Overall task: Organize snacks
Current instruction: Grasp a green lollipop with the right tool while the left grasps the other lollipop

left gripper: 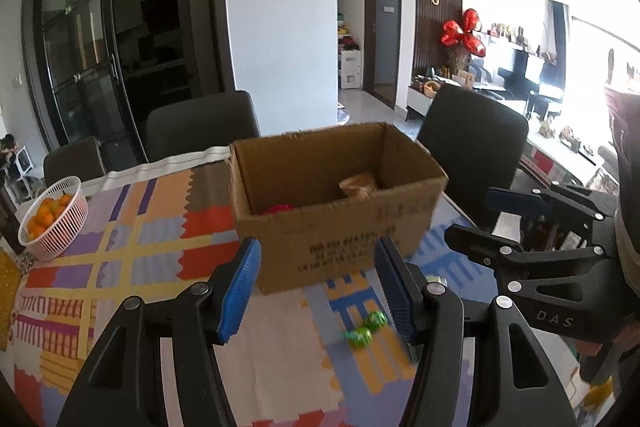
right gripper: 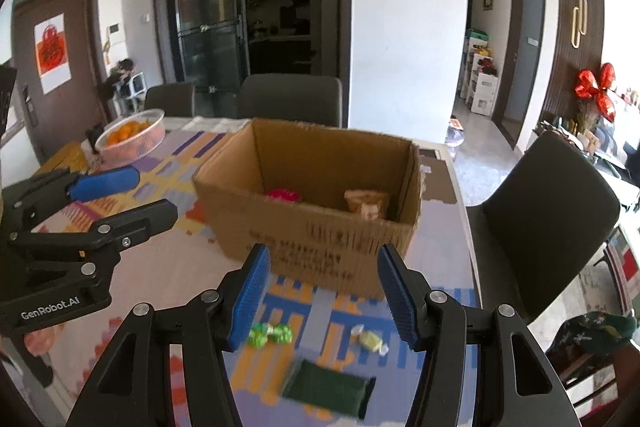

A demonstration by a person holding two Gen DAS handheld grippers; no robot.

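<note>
An open cardboard box point(right gripper: 316, 211) is set on the desk point(right gripper: 168, 267), which is covered by a patchwork-patterned cloth point(left gripper: 132, 251). Inside the box, a tan wrapped snack point(right gripper: 367, 205) is seen leaning in the right-hand part, and a red item point(right gripper: 283, 195) lies toward the left; only its top is shown above the near wall.

On the cloth in front of the box, loose snacks are laid out: a green-wrapped candy point(right gripper: 269, 334), a pale yellow wrapped candy point(right gripper: 371, 341) to its right, and a dark green packet point(right gripper: 328, 385) nearer the camera, blurred. None of them is touched by either claw.

The right claw point(right gripper: 324, 297) is held above these snacks with its blue pads point(right gripper: 249, 291) spread apart and nothing between them. The left claw point(left gripper: 316, 291) is likewise spread and empty, positioned over the cloth with the green candy seen below it, just inside its right finger. The two claws are kept side by side, apart from each other.

Further out, a white mesh basket of oranges point(left gripper: 54, 217) is placed at the far left of the desk. Dark chairs point(left gripper: 202, 125) are drawn up on the far side, and another chair point(right gripper: 548, 231) stands at the right end.
</note>
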